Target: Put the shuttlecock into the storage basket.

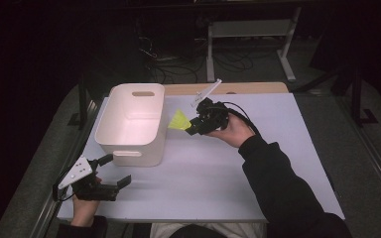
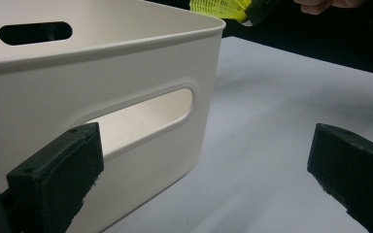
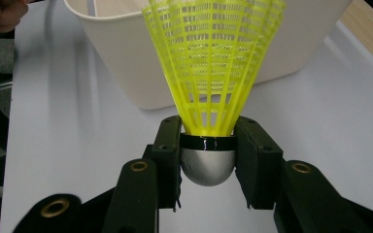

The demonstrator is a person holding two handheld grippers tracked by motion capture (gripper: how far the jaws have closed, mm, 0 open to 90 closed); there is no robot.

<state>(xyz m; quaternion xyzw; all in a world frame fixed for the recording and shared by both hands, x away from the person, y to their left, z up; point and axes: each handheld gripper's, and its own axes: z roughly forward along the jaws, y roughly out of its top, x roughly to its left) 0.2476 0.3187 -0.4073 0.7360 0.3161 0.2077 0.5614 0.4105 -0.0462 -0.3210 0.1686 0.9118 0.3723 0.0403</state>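
A yellow plastic shuttlecock with a silver-grey cork is clamped at its base between the black jaws of my right gripper. In the high view that gripper hovers above the table just right of the white bin, with the shuttlecock pointing its skirt at the bin's right wall. My left gripper rests at the table's front left corner, open and holding nothing, its fingers facing the bin's near handle slot. The shuttlecock peeks in at the top of the left gripper view.
The white bin looks empty inside. A pale mat covers the table, with a wooden strip along the far edge. Cables and a metal stand's legs lie on the dark floor beyond.
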